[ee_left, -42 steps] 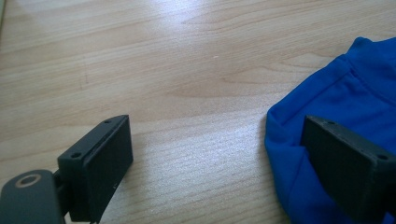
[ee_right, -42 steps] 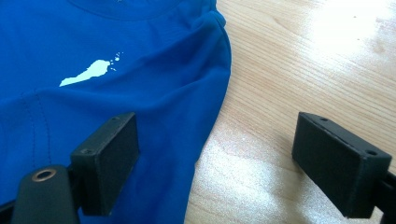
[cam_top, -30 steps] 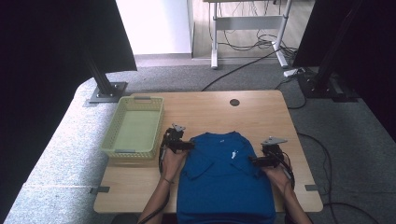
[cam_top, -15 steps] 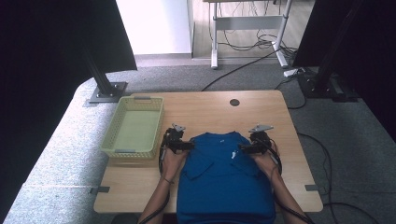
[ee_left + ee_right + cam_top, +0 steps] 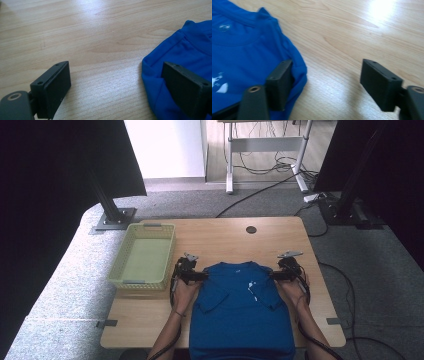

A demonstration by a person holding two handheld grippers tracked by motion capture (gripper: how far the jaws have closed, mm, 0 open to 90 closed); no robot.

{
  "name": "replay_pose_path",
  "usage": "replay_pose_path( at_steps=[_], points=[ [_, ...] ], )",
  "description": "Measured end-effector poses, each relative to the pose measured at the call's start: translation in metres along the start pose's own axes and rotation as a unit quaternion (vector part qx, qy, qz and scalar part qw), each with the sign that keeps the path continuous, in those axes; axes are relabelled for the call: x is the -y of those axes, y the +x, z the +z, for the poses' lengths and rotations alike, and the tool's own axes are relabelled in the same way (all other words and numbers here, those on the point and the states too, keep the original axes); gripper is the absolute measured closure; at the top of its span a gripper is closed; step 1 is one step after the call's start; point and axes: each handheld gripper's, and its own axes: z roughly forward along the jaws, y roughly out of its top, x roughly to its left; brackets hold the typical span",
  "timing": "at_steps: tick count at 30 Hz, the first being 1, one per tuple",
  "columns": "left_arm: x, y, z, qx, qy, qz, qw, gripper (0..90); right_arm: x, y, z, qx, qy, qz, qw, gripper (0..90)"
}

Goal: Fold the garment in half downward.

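blue shirt [image 5: 240,310] | white chest print, unreadable | both claws spread

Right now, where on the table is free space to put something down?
The table is bare beyond the shirt, between its collar and the far edge with the round hole. A narrow strip lies right of the right gripper. It is crowded between the basket and the left gripper.

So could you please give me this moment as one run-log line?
left gripper: open, at shirt shoulder | right gripper: open, at other shoulder | shirt: flat on table | basket: empty
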Motion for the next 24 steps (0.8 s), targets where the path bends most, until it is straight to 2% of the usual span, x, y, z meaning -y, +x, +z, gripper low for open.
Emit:
replay_pose_path(
  at_steps=[2,4,7,11,13,15,19,24],
  points=[
    [0.000,0.001,0.000,0.006,-0.003,0.006,1.0000,10.7,-0.001,0.004,0.000,-0.009,0.004,-0.014,0.9999,38.6],
    [0.000,0.001,-0.002,0.017,-0.006,0.016,0.9997,16.4,-0.001,0.007,0.000,-0.018,0.009,-0.028,0.9994,49.0],
    [0.000,-0.002,-0.007,0.034,-0.003,0.029,0.9990,31.9,-0.001,0.011,-0.003,-0.030,0.013,-0.032,0.9990,64.0],
    [-0.001,-0.006,-0.013,0.057,0.006,0.035,0.9978,62.4,0.002,0.017,-0.005,-0.046,0.014,-0.028,0.9984,80.0],
    [0.000,-0.005,-0.014,0.071,0.006,0.034,0.9969,74.2,0.003,0.019,-0.006,-0.051,0.015,-0.029,0.9982,82.6],
    [0.001,-0.003,-0.013,0.087,0.004,0.022,0.9960,82.9,0.002,0.021,-0.006,-0.051,0.018,-0.034,0.9980,83.5],
    [0.002,-0.002,-0.014,0.097,0.004,0.018,0.9951,85.8,0.004,0.022,-0.008,-0.060,0.011,-0.030,0.9977,83.5],
    [-0.002,-0.002,-0.025,0.107,-0.028,0.021,0.9936,86.2,0.004,0.018,-0.020,-0.073,-0.018,-0.018,0.9970,83.7]
  ],
)
